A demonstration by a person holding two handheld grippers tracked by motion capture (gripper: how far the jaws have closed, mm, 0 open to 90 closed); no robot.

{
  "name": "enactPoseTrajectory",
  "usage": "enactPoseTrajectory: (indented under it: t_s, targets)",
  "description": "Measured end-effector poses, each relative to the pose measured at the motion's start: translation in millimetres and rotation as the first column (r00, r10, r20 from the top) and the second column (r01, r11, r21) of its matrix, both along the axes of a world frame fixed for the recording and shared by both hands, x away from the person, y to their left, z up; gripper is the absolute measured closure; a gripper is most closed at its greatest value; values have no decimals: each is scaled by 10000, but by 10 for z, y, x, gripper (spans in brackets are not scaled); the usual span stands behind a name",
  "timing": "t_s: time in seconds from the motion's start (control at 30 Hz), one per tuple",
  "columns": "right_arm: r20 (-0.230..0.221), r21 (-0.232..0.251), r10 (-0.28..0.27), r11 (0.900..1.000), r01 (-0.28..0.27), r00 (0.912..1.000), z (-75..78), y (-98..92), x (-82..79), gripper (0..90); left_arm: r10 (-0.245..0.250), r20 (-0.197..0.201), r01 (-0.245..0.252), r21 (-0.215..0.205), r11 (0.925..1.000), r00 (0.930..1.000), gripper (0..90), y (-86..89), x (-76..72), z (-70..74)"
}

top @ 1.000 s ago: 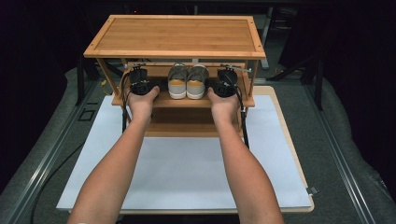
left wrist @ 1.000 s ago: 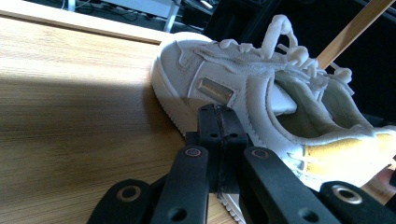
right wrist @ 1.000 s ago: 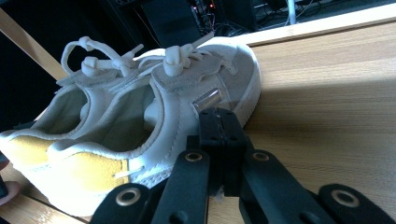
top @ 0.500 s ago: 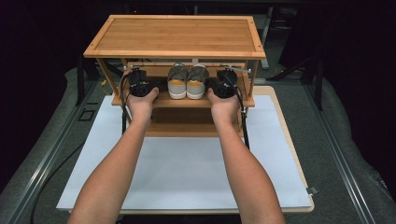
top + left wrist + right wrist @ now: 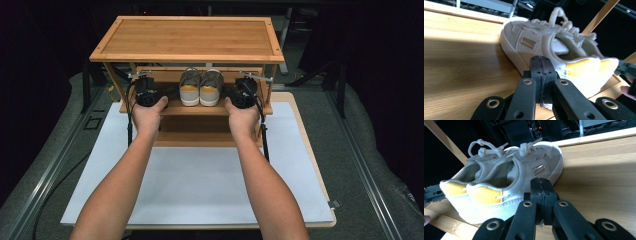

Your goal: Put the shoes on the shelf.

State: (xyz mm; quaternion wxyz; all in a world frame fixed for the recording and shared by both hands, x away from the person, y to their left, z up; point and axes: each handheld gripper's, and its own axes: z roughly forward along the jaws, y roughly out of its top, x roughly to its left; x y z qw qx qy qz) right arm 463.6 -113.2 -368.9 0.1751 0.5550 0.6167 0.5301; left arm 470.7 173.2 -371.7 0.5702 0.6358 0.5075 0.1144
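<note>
A pair of beige sneakers with yellow heel patches (image 5: 201, 88) stands side by side on the middle shelf of a bamboo shoe rack (image 5: 190, 37), heels toward the person. My left gripper (image 5: 146, 93) is on the shelf just left of the pair; its own view has the left shoe (image 5: 554, 52) close ahead to the right. My right gripper (image 5: 244, 93) is just right of the pair, with the right shoe (image 5: 506, 182) close ahead to the left. Each gripper (image 5: 540, 72) (image 5: 541, 192) is shut, jaws pressed together with nothing between them.
The rack stands on a white sheet (image 5: 200, 190) over a wooden table, at its far edge. A lower shelf (image 5: 200, 135) lies beneath the shoes. Diagonal wooden braces (image 5: 444, 142) cross the rack's sides. Black cables (image 5: 131, 125) trail from both grippers.
</note>
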Motion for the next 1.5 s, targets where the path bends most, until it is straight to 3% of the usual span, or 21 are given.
enactPoseTrajectory:
  t_s: [0.17, 0.23, 0.27, 0.43, 0.73, 0.83, 0.97, 1.0, 1.07, 1.13, 1.3, 1.5]
  targets:
    - [321, -11, 111, 9999, -110, 9994, 40, 2, -69, 900, -156, 152, 152, 252, 9996, 9998, 900, 5, -73, 11]
    - [273, -237, 94, 9997, -88, 9996, 73, 1, -116, 900, -218, 167, 214, 230, 9995, 9996, 900, 12, -108, 10]
    - [449, -99, 230, 9997, -226, 9987, 77, 0, -127, 900, -226, 188, 222, 244, 9995, 9996, 900, 17, -120, 11]
    - [507, -288, 427, 9987, -412, 9978, 156, -38, -264, 900, -427, 366, 411, 418, 9983, 9984, 900, 58, -225, 59]
    - [854, -57, 813, 9967, -811, 9930, 108, -130, -548, 900, -1004, 697, 976, 429, 9943, 9925, 900, 171, -532, 76]
    - [851, -267, 913, 9956, -893, 9922, 83, -161, -672, 900, -1125, 784, 1101, 344, 9933, 9906, 900, 202, -631, 37]
    - [1025, -525, 1179, 9922, -1130, 9877, 17, -182, -833, 900, -1470, 913, 1419, 600, 9881, 9849, 900, 226, -794, -55]
    - [1020, -857, 1253, 9895, -1167, 9869, -14, -186, -889, 900, -1522, 920, 1460, 709, 9867, 9841, 900, 233, -821, -78]
    - [1037, -1027, 1357, 9868, -1251, 9853, -68, -209, -961, 900, -1627, 900, 1556, 804, 9845, 9826, 900, 271, -899, -156]
    - [1030, -1087, 1351, 9863, -1239, 9855, -138, -244, -1022, 900, -1665, 823, 1587, 933, 9829, 9826, 900, 311, -962, -227]
    - [949, -1460, 1333, 9821, -1186, 9865, -281, -313, -1152, 900, -1650, 614, 1599, 814, 9838, 9844, 900, 437, -1109, -432]
    - [844, -1923, 1440, 9733, -1257, 9860, -535, -329, -1391, 900, -1620, 354, 1560, 1330, 9788, 9862, 900, 542, -1288, -683]
